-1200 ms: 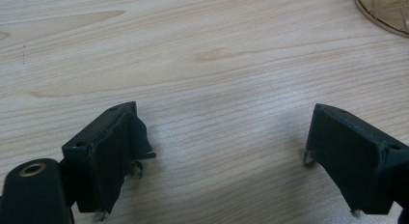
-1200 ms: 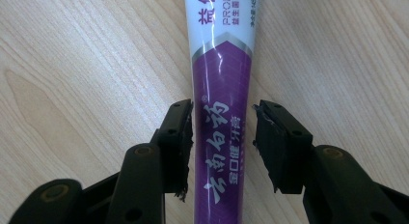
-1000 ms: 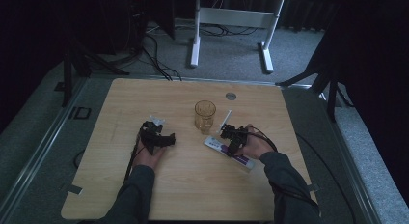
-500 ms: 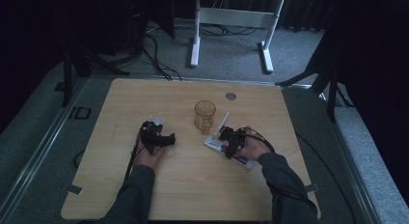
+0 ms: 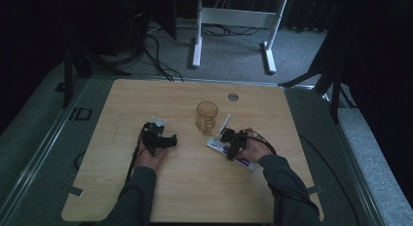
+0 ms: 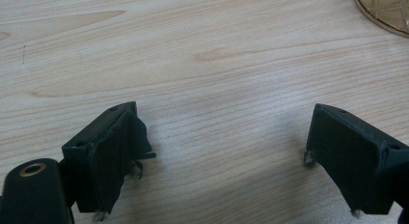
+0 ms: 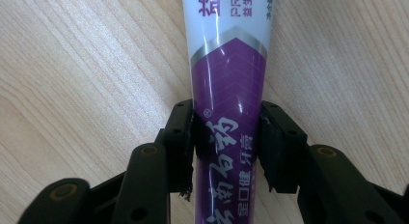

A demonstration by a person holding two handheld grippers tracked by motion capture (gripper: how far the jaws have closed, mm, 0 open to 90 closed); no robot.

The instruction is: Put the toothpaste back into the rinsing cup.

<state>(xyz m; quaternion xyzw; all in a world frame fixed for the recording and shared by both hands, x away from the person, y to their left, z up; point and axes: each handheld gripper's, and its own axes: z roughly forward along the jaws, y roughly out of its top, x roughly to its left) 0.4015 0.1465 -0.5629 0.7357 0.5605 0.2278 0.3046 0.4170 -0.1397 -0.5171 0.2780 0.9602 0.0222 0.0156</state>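
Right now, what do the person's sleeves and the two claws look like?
Both forearms wear dark grey long sleeves. The left claw and right claw are black, each trailing a thin black cable. Up close, the left one's jaws are blocky wedges with frayed pad edges and a brass-ringed hole. The right one's jaws are linked black bars with small round holes.

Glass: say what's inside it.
The glass looks empty through its amber wall in the high view. Its bottom is too small to check. The toothbrush lies beside it.
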